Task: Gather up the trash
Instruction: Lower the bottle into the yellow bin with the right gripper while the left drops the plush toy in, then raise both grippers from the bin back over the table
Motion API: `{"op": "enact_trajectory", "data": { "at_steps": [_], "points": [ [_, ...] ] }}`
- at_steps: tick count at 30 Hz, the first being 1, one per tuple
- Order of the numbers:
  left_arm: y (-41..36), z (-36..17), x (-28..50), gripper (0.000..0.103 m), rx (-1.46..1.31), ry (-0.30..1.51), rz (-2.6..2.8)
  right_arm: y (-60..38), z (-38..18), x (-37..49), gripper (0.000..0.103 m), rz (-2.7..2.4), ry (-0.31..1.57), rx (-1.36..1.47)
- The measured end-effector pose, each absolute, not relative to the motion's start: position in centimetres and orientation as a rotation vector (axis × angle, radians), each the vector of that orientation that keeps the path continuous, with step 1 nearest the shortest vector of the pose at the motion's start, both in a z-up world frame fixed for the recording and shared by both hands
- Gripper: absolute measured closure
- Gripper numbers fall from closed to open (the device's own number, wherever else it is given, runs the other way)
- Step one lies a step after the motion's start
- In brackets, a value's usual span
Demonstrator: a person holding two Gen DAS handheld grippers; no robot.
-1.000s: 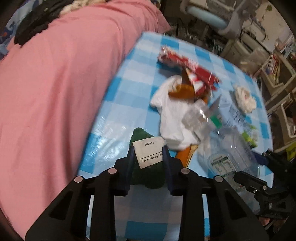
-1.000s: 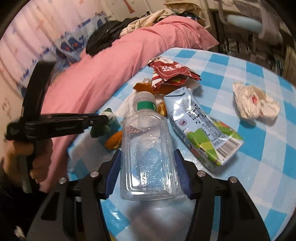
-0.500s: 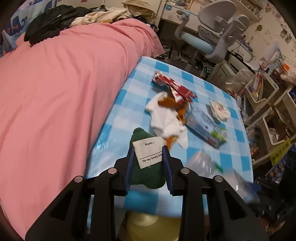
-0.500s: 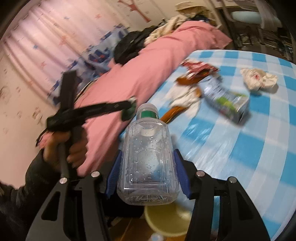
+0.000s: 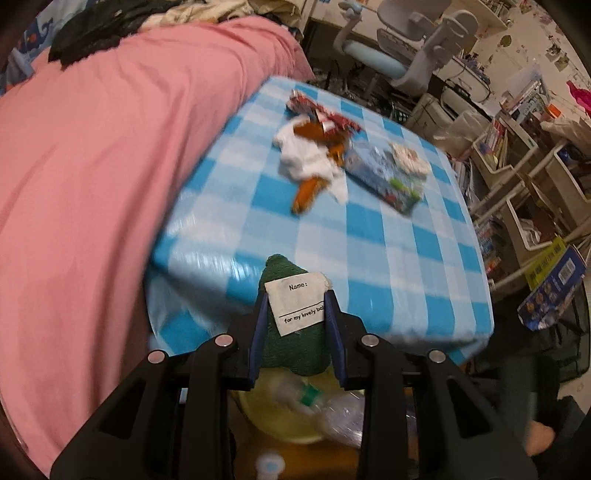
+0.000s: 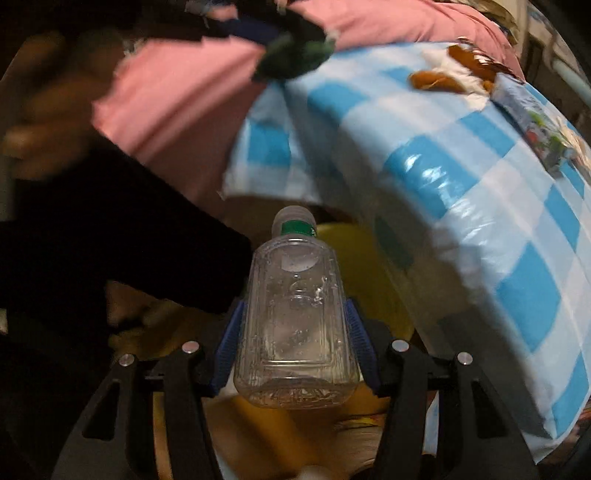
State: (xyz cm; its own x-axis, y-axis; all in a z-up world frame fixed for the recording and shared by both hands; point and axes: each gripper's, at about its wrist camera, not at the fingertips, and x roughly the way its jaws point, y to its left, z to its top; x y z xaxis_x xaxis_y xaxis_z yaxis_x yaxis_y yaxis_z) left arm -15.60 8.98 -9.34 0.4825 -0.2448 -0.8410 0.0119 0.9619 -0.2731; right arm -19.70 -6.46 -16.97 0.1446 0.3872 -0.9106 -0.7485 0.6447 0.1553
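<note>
Jaws clamped: right gripper (image 6: 293, 334) on clear plastic bottle (image 6: 293, 314), left gripper (image 5: 293, 325) on green knitted tagged thing (image 5: 291, 325). Best centred over yellow bin (image 5: 280, 421) before dropping.

Setting: a lived-in bedroom in a home, also used as a study. Evidence: a bed covered with a pink sheet (image 5: 92, 166), with dark and pale clothing heaped at its far end (image 5: 122, 22). Beside the bed stands a table under a glossy blue-and-white checked plastic cloth (image 5: 406, 266). Beyond it are a grey-and-pale-blue swivel desk chair (image 5: 402, 51) and a white desk (image 5: 469, 74). Open white shelving crammed with books and boxes (image 5: 517, 155) fills the right side. Small pictures are stuck on the cream wall (image 5: 554, 51).
</note>
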Motion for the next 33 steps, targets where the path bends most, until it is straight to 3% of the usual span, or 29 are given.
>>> {"op": "enact_trajectory", "data": {
  "at_steps": [6, 16, 19, 24, 29, 33],
  "points": [
    [7.3, -12.3, -17.7, 0.073, -0.24, 1.155, -0.175, -5.4, -20.6, -18.6, 0.047, 0.771, 1.194, -0.364],
    [5.0, -14.6, -19.3, 0.072, -0.168, 1.24, -0.211, -10.0, -16.2, -19.9, 0.037, 0.667, 1.104, -0.262],
    [4.4, -15.1, -19.5, 0.067, -0.144, 1.267, -0.222, -11.3, -15.2, -19.9, 0.034, 0.625, 1.071, -0.225],
    [3.7, -15.0, -20.0, 0.048, -0.115, 1.272, -0.237, -13.1, -13.5, -19.9, 0.032, 0.58, 0.992, -0.122],
    [4.2, -13.3, -20.1, 0.046, -0.141, 1.21, -0.24, -15.1, -11.4, -19.6, 0.032, 0.556, 0.925, -0.048],
    [4.8, -9.7, -19.7, 0.041, -0.127, 1.037, -0.181, -16.1, -10.3, -19.5, 0.032, 0.525, 0.858, 0.005]
  ]
}}
